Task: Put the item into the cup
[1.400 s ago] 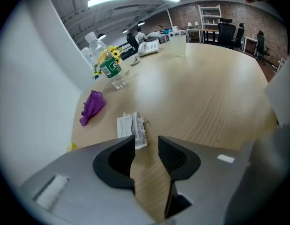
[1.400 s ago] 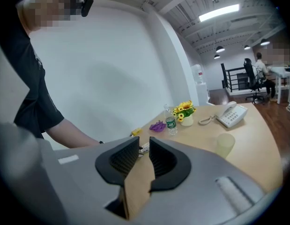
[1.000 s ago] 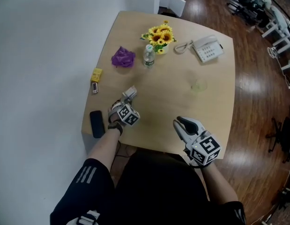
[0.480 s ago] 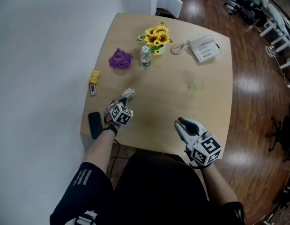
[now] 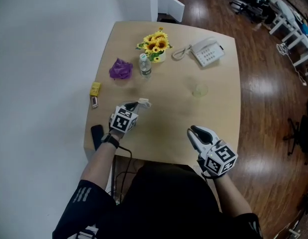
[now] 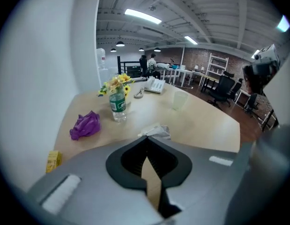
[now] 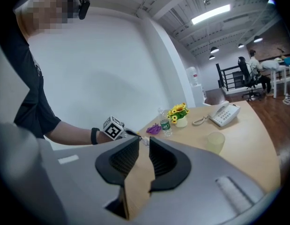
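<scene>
The left gripper [image 5: 135, 105] has its fingers clenched on a crumpled white paper wad [image 5: 143, 102] over the left part of the light wooden bench [image 5: 168, 123], well apart from the translucent pale-green plastic cup [image 5: 199, 90]. The right gripper [image 5: 194, 132], near the bench's front edge, has its fingers slightly parted and grasping nothing.

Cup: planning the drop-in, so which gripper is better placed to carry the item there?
Left. The left gripper has its fingers shut on the white crumpled item, with the cup ahead of it. The right gripper is open and empty.
</scene>
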{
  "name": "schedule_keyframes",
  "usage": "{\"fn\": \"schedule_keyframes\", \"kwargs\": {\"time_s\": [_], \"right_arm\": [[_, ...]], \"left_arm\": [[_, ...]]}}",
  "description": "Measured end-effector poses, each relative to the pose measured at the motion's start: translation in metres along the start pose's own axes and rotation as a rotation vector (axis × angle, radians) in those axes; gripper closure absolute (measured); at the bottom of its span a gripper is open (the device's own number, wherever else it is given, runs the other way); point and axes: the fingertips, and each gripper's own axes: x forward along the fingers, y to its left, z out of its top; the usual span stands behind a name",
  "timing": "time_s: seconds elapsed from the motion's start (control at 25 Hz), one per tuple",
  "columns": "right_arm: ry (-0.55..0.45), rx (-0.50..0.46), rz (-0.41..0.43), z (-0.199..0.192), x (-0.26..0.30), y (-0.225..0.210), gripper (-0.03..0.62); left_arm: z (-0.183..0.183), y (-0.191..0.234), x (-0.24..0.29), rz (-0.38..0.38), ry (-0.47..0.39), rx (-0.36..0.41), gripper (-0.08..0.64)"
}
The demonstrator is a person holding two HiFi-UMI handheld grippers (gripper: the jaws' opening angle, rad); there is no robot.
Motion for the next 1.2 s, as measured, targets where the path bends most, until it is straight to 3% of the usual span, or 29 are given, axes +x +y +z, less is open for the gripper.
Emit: {"fn": "schedule_keyframes", "kwargs": {"time_s": [0.36, 0.72, 0.96, 1.2], "right_arm": [[-0.066, 0.041, -0.076, 0.005, -0.045, -0.029, 0.514], [-0.096, 0.092, -0.147, -0.016, -0.092, -0.060, 0.514], [-0.100, 0.129, -0.173, -0.033, -0.113, -0.074, 0.514], [-0.099, 0.158, -0.197, -0.047, -0.133, -0.087, 0.514]], "left_arm": [[0.116, -0.064, 0.008, -0.115, -0.066, 0.141, 0.560], [0.207, -0.148, 0.083, -0.192, -0.058, 0.336, 0.560], [0.227, -0.179, 0.147, -0.185, 0.020, 0.392, 0.560], [0.205, -0.186, 0.192, -0.157, 0.129, 0.411, 0.560]]}}
